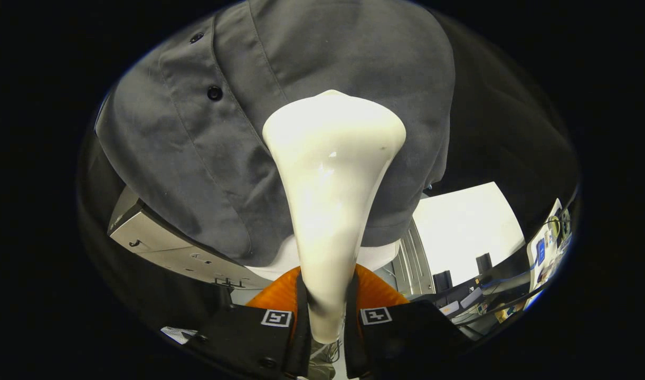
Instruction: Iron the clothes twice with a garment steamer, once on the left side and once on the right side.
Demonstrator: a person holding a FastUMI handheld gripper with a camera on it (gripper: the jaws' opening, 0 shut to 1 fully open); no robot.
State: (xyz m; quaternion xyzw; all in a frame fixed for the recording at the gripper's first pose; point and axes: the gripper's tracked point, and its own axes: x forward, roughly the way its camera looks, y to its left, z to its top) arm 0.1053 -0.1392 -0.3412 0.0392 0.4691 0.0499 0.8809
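Behind everything hangs the dark booth wall, with a bright white panel [462, 227] and a cluttered desk [512, 295] beyond the garment's lower edge. A grey button-front shirt [312, 68] hangs ahead of us, its placket and dark buttons [214, 93] running down one side. Our gripper [326, 316] is clamped on the narrow neck of a white garment steamer head [333, 174] — both fingers press its sides, so the wide flared end faces the fabric. The head sits against the shirt's panel beside the placket, low on the cloth; we judge a pass is under way.
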